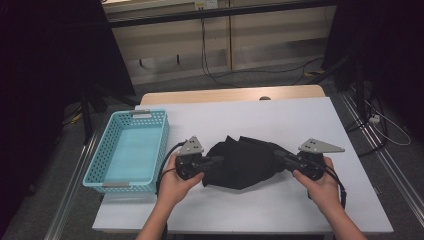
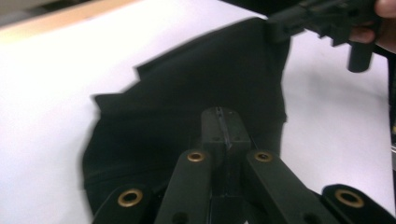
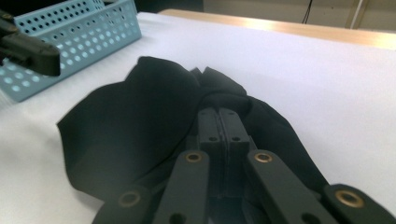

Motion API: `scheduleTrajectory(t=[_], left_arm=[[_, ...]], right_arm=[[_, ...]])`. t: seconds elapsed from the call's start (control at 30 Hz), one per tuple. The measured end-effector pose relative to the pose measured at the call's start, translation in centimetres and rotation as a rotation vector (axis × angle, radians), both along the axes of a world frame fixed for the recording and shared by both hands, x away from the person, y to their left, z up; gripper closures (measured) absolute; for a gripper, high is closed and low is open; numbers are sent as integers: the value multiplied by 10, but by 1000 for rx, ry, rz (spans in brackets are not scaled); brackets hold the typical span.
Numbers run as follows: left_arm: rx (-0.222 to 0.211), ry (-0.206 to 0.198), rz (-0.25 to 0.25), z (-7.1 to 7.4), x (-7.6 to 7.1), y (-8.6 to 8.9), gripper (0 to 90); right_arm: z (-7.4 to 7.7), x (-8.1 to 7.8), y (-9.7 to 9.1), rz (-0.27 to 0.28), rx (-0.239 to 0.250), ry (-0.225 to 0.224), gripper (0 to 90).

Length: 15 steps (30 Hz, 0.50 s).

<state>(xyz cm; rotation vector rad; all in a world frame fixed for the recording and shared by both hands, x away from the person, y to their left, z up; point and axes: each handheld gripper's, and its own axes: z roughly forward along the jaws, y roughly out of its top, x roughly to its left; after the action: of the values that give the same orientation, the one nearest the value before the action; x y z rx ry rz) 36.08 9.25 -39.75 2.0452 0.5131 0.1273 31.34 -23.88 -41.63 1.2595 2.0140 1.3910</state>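
A black cloth lies bunched near the middle of the white table, between the two hands and to the right of the empty blue basket. The left tool is clenched on the cloth's left edge; in the left gripper view its jaws stand pressed together with fabric gathered at their tips. The right tool is likewise clenched on the right edge, and in the right gripper view the cloth bulges around the closed jaws. Judgement: the work in hand appears to be lifting and spreading or folding the cloth, possibly for placement in the basket. To do the step well, both grips should stay firm on a single layer of hem rather than a bunch, the hands should draw apart evenly to take out slack, and both should rise together so the folds fall free. The risk is an uneven pull that slips one edge from its jaws.
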Motion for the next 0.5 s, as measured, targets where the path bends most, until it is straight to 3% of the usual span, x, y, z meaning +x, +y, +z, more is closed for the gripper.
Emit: scheduleTrajectory(t=[0.07,0.13,0.17,0.2,0.27,0.5], left_arm=[[21,19,-23,-6,-3,-9,667],[34,30,-47,-14,-7,-18,580],[53,30,-59,-18,-8,-22,580],[65,24,-64,-22,-10,-26,506],[104,28,-81,-34,-13,-34,482],[154,42,-101,-49,-15,-42,441]], right_arm=[[-3,1,-1,-3,-3,7,896],[-4,1,-2,-7,-7,12,896],[-5,1,-2,-8,-9,14,896],[-7,2,-2,-9,-14,13,896],[-8,2,-2,-12,-14,15,896],[-10,3,-2,-17,-17,24,896]])
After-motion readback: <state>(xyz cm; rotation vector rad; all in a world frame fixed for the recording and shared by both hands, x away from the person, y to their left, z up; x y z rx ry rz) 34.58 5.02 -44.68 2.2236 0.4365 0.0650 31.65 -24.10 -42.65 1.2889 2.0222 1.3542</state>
